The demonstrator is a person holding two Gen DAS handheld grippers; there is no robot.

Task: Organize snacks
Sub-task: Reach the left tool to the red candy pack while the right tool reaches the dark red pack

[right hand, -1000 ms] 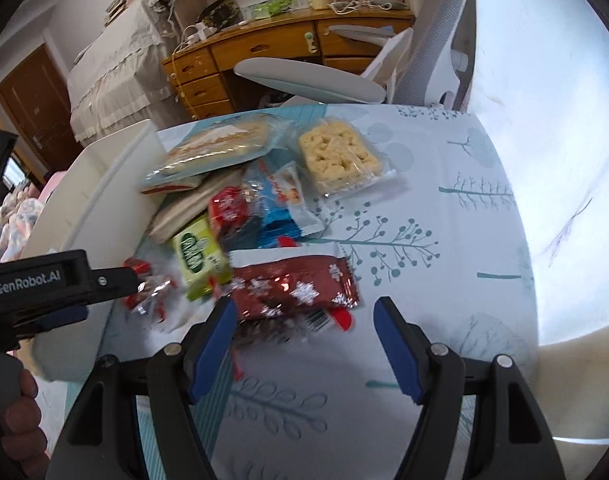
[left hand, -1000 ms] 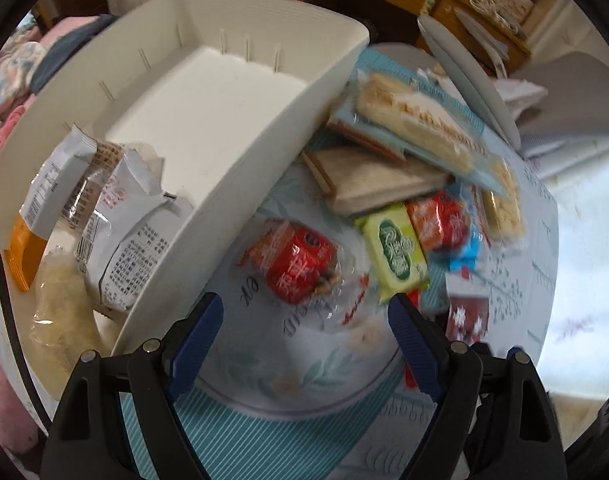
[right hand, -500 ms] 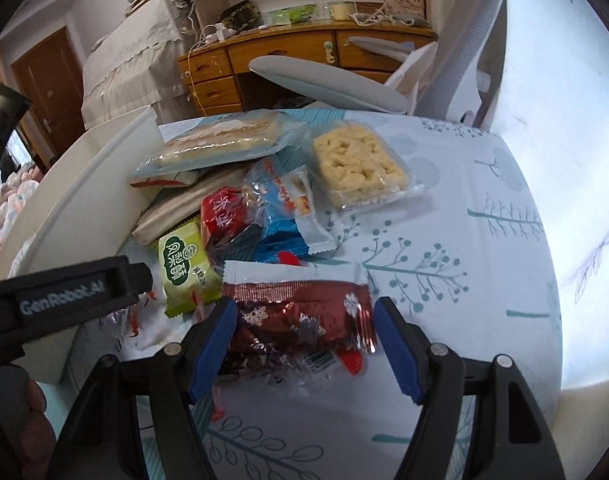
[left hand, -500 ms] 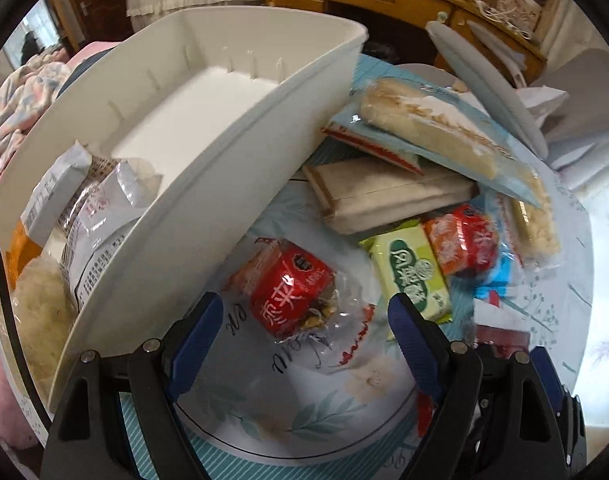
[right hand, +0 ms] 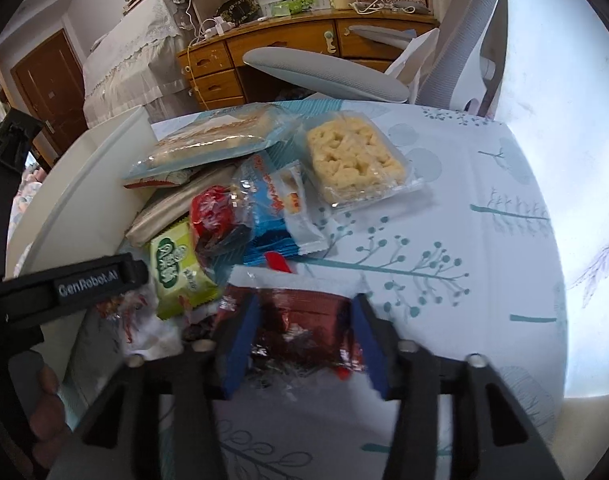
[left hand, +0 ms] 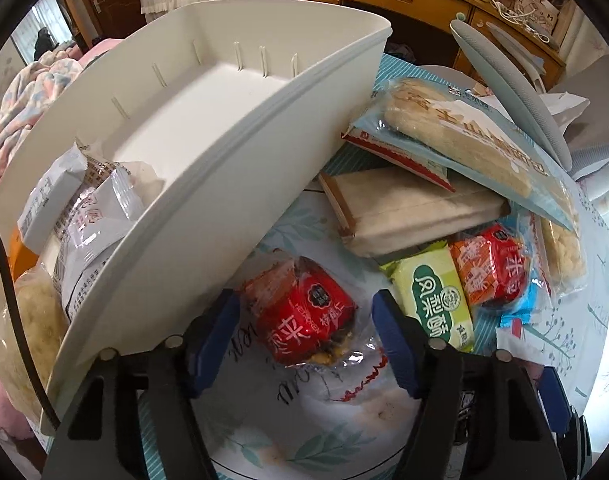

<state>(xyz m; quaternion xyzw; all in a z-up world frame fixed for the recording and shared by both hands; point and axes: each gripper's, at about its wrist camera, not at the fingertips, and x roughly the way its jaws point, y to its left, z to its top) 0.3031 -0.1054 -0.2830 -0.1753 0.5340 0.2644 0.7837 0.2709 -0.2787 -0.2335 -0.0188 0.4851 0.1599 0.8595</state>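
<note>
two grippers closing over two wrapped snacks

the left gripper (left hand: 304, 320) points down at a red snack packet (left hand: 304, 320) that lies on the patterned tablecloth (right hand: 484, 240), just beside the outer wall of the white bin (left hand: 232, 184). the packet is a clear crinkled wrapper with a red printed panel and white characters, something dark and yellowish showing at its lower edge. it sits between the blue pads (left hand: 214, 328) with the jaws closing — a gap shows on both sides, so the pads are not pressing on it.

the right gripper (right hand: 304, 328) straddles a dark red foil packet (right hand: 300, 312) with a silvery sealed strip along its far edge; it lies flat on the cloth, nearest of the pile. these jaws are closing too, and the blue pads (right hand: 240, 344) stand right at the packet's sides, the foil looking wrinkled between them — whether they truly press on it i cannot tell.

behind lie a green packet (right hand: 176, 268), a small red-and-orange packet (left hand: 488, 268), a blue-and-white packet (right hand: 276, 208), a clear pack of pale puffed squares (right hand: 352, 160), a beige flat pack (left hand: 408, 212) and a long blue-edged bread pack (left hand: 464, 140) resting on it. inside the bin, at its near end, sit white wrapped snacks (left hand: 92, 216); the far end is bare.
</note>
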